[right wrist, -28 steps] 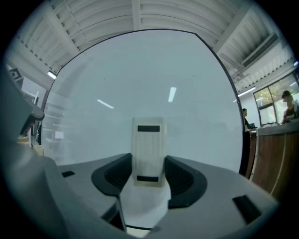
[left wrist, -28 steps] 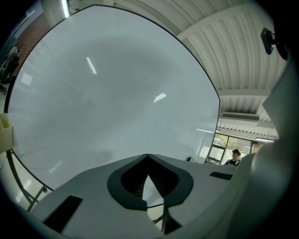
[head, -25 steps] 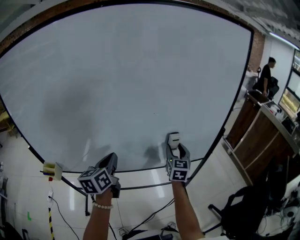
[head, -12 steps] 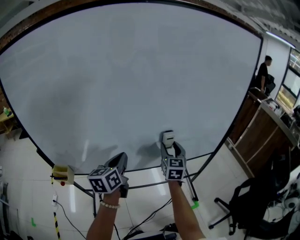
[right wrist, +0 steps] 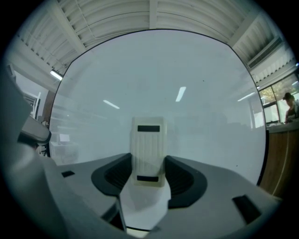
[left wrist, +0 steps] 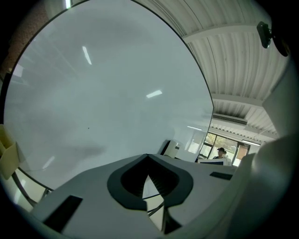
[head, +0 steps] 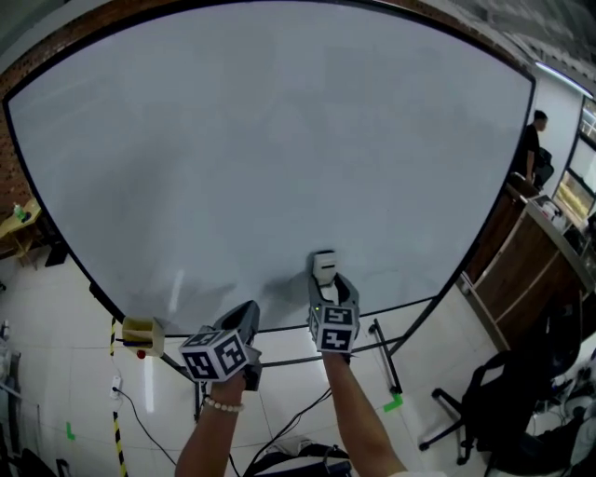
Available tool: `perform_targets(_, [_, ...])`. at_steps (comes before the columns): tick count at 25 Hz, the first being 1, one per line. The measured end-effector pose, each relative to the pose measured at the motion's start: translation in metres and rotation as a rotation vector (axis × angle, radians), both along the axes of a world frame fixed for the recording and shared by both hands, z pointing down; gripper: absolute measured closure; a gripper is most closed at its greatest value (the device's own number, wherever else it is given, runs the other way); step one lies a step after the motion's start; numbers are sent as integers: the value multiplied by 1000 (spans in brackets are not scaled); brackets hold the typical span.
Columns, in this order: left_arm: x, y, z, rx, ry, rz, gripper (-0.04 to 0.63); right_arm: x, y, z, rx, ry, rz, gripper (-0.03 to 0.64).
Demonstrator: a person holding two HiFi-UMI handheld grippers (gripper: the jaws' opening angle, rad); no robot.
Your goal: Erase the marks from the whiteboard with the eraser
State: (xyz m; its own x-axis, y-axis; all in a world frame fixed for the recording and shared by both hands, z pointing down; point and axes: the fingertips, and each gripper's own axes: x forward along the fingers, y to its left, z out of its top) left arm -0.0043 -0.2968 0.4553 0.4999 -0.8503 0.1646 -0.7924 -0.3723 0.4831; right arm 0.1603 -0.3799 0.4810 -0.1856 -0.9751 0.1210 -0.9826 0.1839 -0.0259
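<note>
Down on the glossy white tiled floor point(head: 279, 382): thin black cables point(head: 296, 419), a small green tape scrap point(head: 392, 404), a yellow-and-black striped tape strip point(head: 117, 442). Also bears a black swivel office chair point(head: 494, 410) at the right.

Floor, beneath me: white tiled floor point(head: 56, 317), green tape mark point(head: 392, 404). To my right: wooden counter point(head: 521, 270), black office chair point(head: 498, 410), windows point(right wrist: 275, 100). Overhead: ribbed white ceiling point(right wrist: 154, 14), strip light point(right wrist: 55, 74).

The whiteboard point(head: 279, 140) is smooth and glossy, mirroring ceiling lights. The eraser point(right wrist: 148, 144) is matt, ribbed cream plastic; the right gripper point(right wrist: 148, 164) is matt grey plastic with dark ribbed pads point(right wrist: 114, 175). The counter point(head: 521, 270) at three o'clock in the head view is dark wood.
</note>
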Motion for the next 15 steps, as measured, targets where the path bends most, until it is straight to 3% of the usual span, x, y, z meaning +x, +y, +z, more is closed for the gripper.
perform_targets(8, [-62,16,3,12,17,-58,595,-93,10,3,6,25,-58,367])
perform_targets(15, [-163,28,11,-4,-6,-57,595,-188,20,9,11,18,-19,367])
